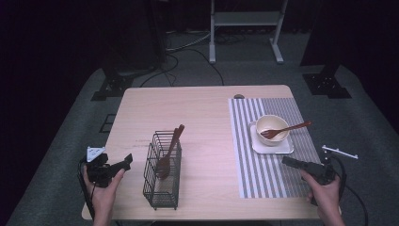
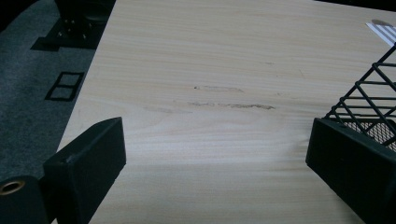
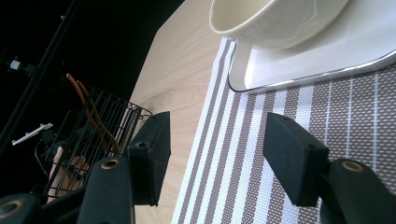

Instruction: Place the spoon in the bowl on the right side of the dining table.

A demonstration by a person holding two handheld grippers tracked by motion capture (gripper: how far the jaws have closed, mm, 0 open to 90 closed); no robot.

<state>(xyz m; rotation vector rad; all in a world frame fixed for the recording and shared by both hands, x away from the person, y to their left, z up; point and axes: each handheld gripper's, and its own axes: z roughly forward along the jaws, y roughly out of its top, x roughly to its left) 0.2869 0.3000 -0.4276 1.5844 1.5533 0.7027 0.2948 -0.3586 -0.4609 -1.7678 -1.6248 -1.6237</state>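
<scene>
Wooden fork (image 1: 284, 130) sits with its tines in the cream bowl (image 1: 272, 129), handle sticking out over the rim to the right and slightly far. Bowl is on a white square plate (image 1: 286, 147), plate is on the striped placemat (image 1: 263, 174) covering the right part of the table (image 1: 197, 108). My right gripper (image 1: 288, 161) is just near of the plate, low over the mat, pointing left and far toward it; jaws are apart with nothing between them. In the right gripper view the mat stripes run between the two pads, and the plate edge (image 3: 299, 74) and bowl (image 3: 271, 21) are just beyond the tips, not touching. On the left half of the table stands the black wire basket (image 1: 162, 169), upright, with a wooden spoon (image 1: 168, 153) and a second wooden handle leaning in it, tops tilted to the right. My left gripper (image 1: 126, 161) is just left of the basket, near its top edge, pointing right at it; jaws spread wide, nothing held. In the left gripper view bare table (image 2: 210, 93) lies between the pads and the basket mesh (image 2: 369, 105) shows just behind the right-hand jaw; can't tell whether that jaw touches the wire. Both hands hold the gripper bodies at the near table edge.
</scene>
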